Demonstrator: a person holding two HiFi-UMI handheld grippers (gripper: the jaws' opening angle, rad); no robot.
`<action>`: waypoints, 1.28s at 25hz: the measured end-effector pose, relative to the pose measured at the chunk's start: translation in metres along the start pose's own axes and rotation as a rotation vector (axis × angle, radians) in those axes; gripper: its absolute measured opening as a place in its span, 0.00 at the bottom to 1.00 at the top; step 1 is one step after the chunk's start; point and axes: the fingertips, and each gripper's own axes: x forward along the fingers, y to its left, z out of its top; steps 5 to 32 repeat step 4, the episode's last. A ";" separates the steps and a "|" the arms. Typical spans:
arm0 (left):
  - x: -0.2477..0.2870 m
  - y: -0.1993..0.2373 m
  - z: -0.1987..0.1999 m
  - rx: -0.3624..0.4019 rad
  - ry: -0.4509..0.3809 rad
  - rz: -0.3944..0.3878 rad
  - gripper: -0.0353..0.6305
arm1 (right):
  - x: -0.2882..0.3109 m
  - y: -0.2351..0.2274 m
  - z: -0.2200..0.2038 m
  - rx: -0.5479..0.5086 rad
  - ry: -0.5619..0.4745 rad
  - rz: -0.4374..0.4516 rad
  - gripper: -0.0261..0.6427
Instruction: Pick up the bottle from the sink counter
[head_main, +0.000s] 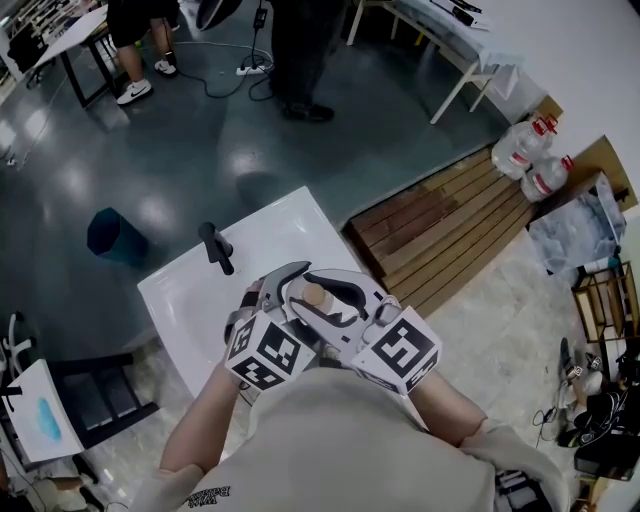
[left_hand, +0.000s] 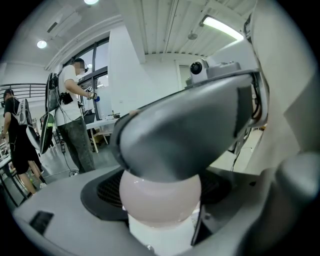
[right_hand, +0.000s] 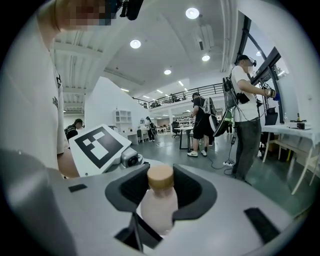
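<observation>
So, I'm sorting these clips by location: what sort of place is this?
Probably an open lab or workshop hall, not a real bathroom: the white sink counter stands alone on a polished grey floor, with work tables and a person wearing recording gear nearby.

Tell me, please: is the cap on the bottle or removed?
On. The tan cap sits on the neck of the pink bottle, held upright in the right tool.

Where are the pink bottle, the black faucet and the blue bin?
Pale pink bottle with tan cap (right_hand: 159, 202): right gripper view, on its body.
Black metal faucet (head_main: 218, 250): head view, on its stem.
Blue bin (head_main: 110, 237): head view, on its side.
</observation>
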 end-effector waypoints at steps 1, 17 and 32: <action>0.000 0.001 0.000 0.000 0.001 -0.001 0.64 | 0.001 0.000 0.001 0.001 -0.006 0.001 0.22; 0.000 0.003 -0.001 0.001 0.004 -0.003 0.64 | 0.004 0.000 0.005 0.001 -0.014 0.005 0.22; 0.000 0.003 -0.001 0.001 0.004 -0.003 0.64 | 0.004 0.000 0.005 0.001 -0.014 0.005 0.22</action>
